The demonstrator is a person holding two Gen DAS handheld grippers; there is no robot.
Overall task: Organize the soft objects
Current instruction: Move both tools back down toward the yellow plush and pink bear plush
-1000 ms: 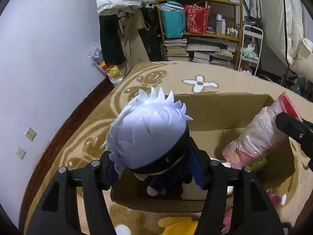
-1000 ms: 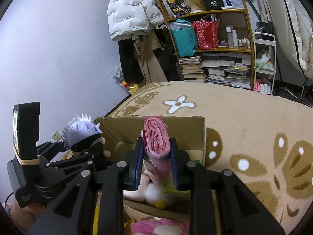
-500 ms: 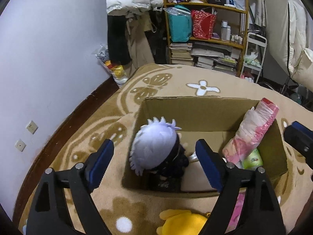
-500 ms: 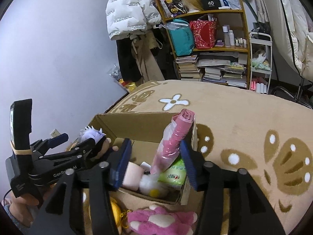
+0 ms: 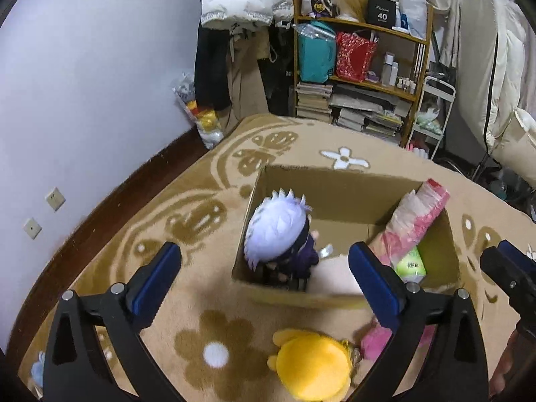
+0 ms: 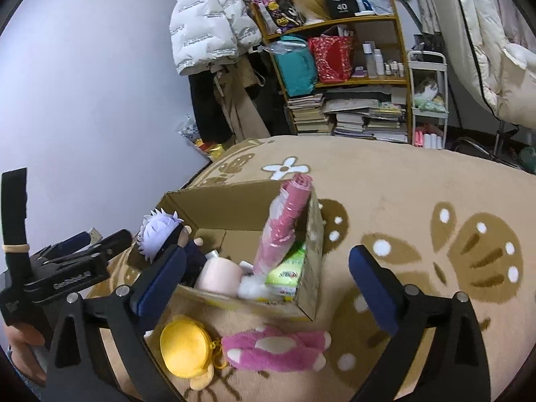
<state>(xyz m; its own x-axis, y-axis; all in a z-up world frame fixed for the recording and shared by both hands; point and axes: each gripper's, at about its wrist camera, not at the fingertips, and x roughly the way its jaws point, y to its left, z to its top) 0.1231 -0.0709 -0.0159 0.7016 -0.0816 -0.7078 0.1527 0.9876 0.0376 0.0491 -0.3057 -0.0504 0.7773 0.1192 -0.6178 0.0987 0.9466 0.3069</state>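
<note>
A cardboard box (image 5: pixel 338 177) (image 6: pixel 313 231) stands open on the rug. A white-haired plush doll (image 5: pixel 278 231) (image 6: pixel 159 232) sits in its left end. A pink wrapped roll (image 5: pixel 413 222) (image 6: pixel 284 224) leans in its right end over a green pack (image 5: pixel 410 264) (image 6: pixel 289 268). A yellow plush (image 5: pixel 311 365) (image 6: pixel 186 345) and a pink plush (image 6: pixel 274 350) lie on the rug in front of the box. My left gripper (image 5: pixel 264 276) is open and empty above the box's near side. My right gripper (image 6: pixel 268 281) is open and empty, also above the box.
The beige patterned rug (image 6: pixel 418 201) spreads around the box. A wooden shelf (image 5: pixel 361 77) with books and bags, hanging coats (image 5: pixel 234 16) and a white cart (image 5: pixel 432 114) stand at the back. A purple wall (image 5: pixel 83 83) runs along the left.
Both grippers opened and drew back and up. The doll went from the left gripper into the box. The pink roll went from the right gripper into the box's right end.
</note>
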